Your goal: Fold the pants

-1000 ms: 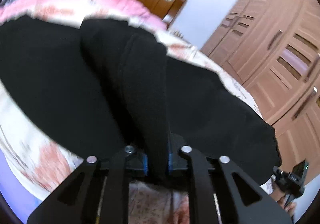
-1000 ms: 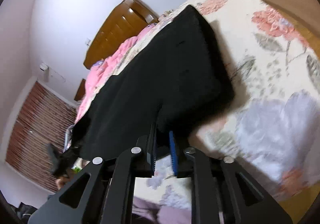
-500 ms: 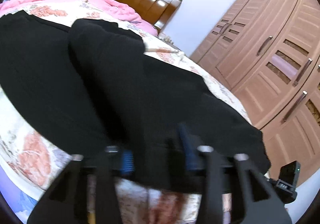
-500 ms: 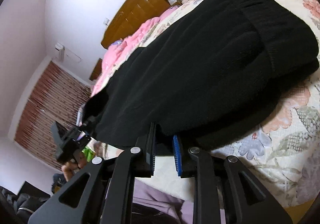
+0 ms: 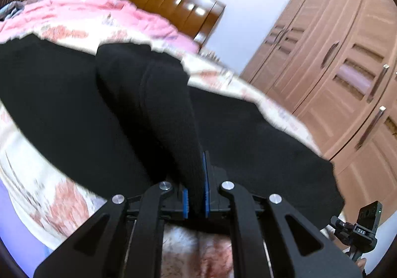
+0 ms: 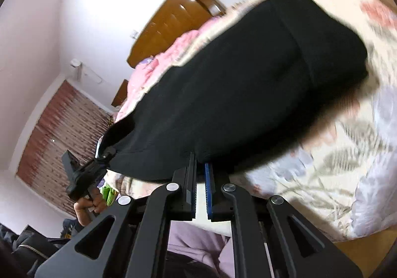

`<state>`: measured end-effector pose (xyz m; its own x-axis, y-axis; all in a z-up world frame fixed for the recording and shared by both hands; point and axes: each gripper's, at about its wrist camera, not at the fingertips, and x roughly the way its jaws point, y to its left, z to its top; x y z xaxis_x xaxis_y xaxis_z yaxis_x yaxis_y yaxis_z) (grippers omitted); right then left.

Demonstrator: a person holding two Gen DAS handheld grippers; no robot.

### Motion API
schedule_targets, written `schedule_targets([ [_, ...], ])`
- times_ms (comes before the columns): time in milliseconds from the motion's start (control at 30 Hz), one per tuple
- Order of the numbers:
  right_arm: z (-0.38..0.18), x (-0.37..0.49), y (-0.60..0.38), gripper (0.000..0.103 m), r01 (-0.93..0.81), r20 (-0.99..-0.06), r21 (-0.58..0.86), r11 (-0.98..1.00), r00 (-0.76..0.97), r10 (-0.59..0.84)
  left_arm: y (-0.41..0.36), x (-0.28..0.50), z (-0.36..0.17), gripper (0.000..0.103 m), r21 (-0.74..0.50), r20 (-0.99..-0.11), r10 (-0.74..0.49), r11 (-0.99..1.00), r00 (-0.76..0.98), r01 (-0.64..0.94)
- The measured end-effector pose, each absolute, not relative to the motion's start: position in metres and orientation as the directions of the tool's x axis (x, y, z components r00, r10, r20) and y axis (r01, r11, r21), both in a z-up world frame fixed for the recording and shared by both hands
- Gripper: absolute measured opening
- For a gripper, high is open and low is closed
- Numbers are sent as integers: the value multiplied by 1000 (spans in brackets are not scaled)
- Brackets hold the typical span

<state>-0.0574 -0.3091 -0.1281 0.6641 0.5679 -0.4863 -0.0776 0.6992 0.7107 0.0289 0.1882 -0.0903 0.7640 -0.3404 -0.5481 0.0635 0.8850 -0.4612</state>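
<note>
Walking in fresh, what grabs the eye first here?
A big black knitted pair of pants sprawls across the floral bedsheet, a raised fold pinched in the left gripper. The right gripper bites its near edge. A glossy brown wooden headboard stands behind.

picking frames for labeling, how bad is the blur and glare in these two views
Left wrist: the floral bedsheet and pink quilt are smeared, the left gripper on the black pants stays sharp, and the headboard carries glare spots. Right wrist: the sheet's edges streak, the right gripper is crisp, and fisheye bending curves the walls.
</note>
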Motion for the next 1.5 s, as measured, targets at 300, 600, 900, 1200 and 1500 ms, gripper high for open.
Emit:
schedule_targets([
  [300, -125, -60, -302, 7, -70, -501, 704, 707, 657, 563, 187, 27, -105, 10, -374, -615, -291, 926, 733, 54],
  [600, -114, -57, -288, 17, -84, -573, 651, 754, 597, 561, 195, 22, -96, 39, -346, -617, -223, 938, 755, -6],
  [900, -39, -54, -290, 99, -188, -576, 442, 877, 690, 439, 174, 25, -2, 98, -226, -460, -161, 972, 873, 61],
  [1200, -26, 76, -263, 99, -168, -737, 138, 976, 641, 215, -41, 186, -23, 101, -102, -725, -425, 845, 543, 525],
  [1500, -92, 82, -282, 99, -166, -825, -47, 985, 562, 55, -25, 272, -89, 101, -124, -766, -363, 893, 531, 432],
])
